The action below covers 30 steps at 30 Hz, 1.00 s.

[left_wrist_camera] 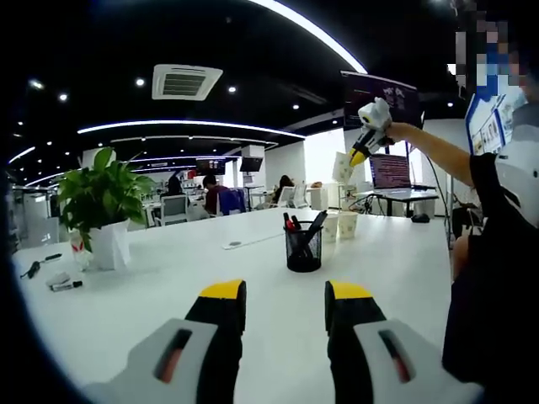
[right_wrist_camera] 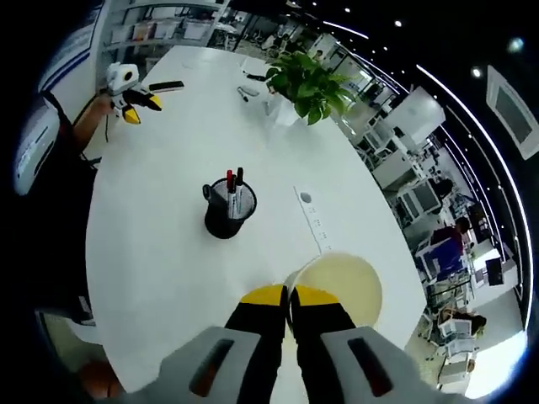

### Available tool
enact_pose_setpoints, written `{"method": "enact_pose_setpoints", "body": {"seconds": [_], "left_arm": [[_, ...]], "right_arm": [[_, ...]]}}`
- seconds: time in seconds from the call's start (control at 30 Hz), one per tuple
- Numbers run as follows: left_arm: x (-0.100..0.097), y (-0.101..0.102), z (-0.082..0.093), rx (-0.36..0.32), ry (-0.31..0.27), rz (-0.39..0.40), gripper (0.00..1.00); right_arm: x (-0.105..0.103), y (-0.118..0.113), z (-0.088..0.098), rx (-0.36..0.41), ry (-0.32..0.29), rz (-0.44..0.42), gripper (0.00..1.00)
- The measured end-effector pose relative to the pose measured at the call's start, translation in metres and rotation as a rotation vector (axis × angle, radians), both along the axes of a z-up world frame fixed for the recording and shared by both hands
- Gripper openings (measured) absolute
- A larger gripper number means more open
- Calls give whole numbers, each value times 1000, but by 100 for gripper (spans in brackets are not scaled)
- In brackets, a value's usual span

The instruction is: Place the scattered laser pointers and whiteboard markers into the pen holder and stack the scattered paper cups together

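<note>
Paper cup (right_wrist_camera: 337, 290) is what we hold in the right gripper (right_wrist_camera: 287, 296): its two jaws are pressed together over the rim, one inside and one outside, and the cup hangs high above the white table (right_wrist_camera: 152, 252), probably so it can be lowered straight into another cup. In the left gripper view we see two more paper cups (left_wrist_camera: 339, 225) standing close together just behind the black pen holder (left_wrist_camera: 303, 249), which sits near the middle of the table and already contains several markers. The left gripper (left_wrist_camera: 286, 296) is low over the table with its jaws apart and nothing between them, as if waiting for its turn. Near the potted plant (left_wrist_camera: 101, 210) lie small dark items (left_wrist_camera: 52, 273); we think they are markers or pointers, but they are too small to be sure.
</note>
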<state>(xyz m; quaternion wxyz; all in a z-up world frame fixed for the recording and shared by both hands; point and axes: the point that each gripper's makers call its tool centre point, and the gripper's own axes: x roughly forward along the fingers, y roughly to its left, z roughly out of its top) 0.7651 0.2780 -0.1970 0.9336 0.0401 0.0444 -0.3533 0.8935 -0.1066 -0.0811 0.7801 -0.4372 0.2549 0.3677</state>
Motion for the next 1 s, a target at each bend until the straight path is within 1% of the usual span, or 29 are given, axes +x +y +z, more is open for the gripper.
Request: {"method": "enact_pose_setpoints", "body": {"seconds": [0.03,0.1,0.17,0.23,0.37,0.4,0.43,0.5,0.57,0.63,0.7,0.8,0.83,0.9,1.0], "left_arm": [[0,0,0,1,0,0,39],[0,0,1,1,-3,0,39],[0,0,-1,5,1,0,39],[1,1,-1,6,3,4,39],[1,1,-2,5,4,2,39],[1,0,-2,7,5,-2,39],[1,0,-3,8,5,-3,39],[1,1,-4,9,9,-2,39],[1,1,-4,9,10,0,39],[2,2,-4,8,8,3,39],[2,2,-4,8,9,4,39],[2,-1,-5,17,10,0,39],[2,-2,-5,19,11,-3,39],[2,-5,-6,22,14,-9,39],[2,-8,-5,29,12,-12,39]], "right_arm": [[0,-2,1,1,-1,-3,6],[-1,-15,5,10,13,-17,6],[-3,-20,6,-1,30,-15,6],[-2,-27,14,-14,47,-32,6],[1,-30,23,-22,43,-41,6],[3,-34,29,-31,40,-49,6],[6,-37,29,-21,38,-58,6],[8,-40,20,20,75,-99,6],[13,-44,7,14,85,-103,6],[17,-50,-11,-12,91,-116,6],[18,-52,-30,-13,112,-124,6],[18,-52,-49,-6,132,-119,6],[18,-53,-54,-13,139,-118,6],[18,-54,-59,-19,140,-119,6],[19,-55,-66,0,151,-118,6]]}}
